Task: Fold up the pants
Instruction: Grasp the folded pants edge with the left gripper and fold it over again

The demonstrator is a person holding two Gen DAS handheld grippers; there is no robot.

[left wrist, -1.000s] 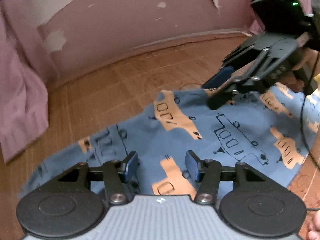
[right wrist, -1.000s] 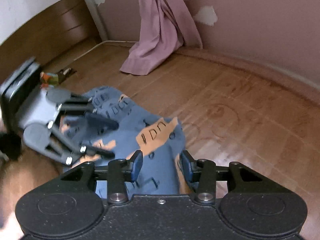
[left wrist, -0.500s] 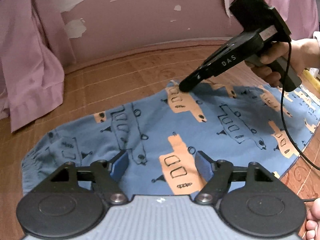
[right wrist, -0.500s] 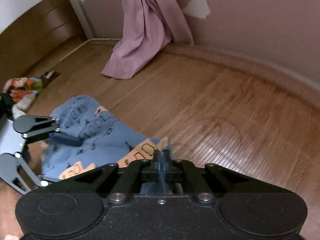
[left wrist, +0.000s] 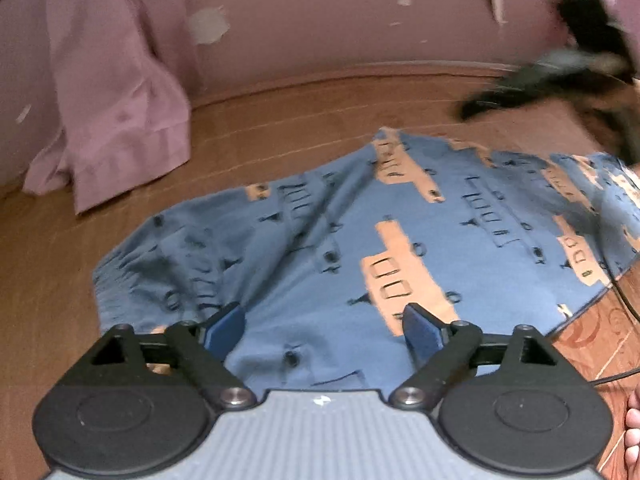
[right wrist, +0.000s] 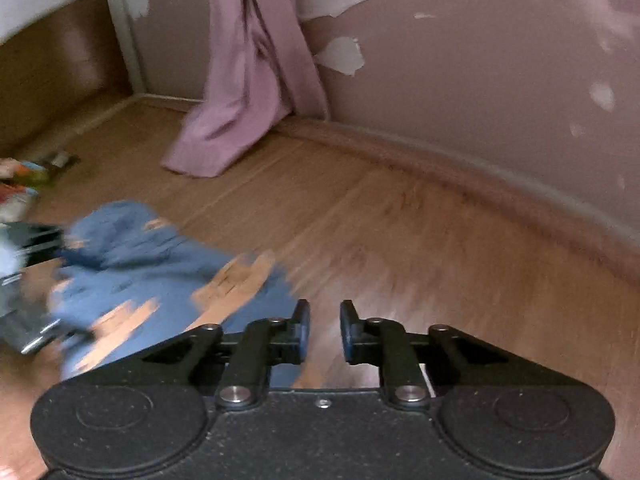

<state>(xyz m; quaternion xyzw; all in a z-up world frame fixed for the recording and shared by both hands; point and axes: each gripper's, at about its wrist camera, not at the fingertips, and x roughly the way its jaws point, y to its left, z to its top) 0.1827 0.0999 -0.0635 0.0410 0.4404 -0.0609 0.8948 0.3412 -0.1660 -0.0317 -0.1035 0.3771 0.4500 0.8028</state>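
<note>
Blue pants with orange vehicle prints lie spread on the wooden floor, elastic waistband at the left. My left gripper hovers open over their near edge, nothing between its fingers. In the left wrist view the right gripper is a dark blur lifted above the far right of the pants. In the right wrist view my right gripper is open and empty over bare floor, with the pants blurred just to its left and the left gripper at the left edge.
A pink curtain hangs to the floor at the back left, also in the right wrist view as the curtain. A peeling pink wall with baseboard runs behind. A black cable trails at right. Colourful items lie far left.
My right gripper, shut on the pants' corner half a second ago, has let go, opened and lifted away to the right. My left gripper has opened wider and pulled back.
</note>
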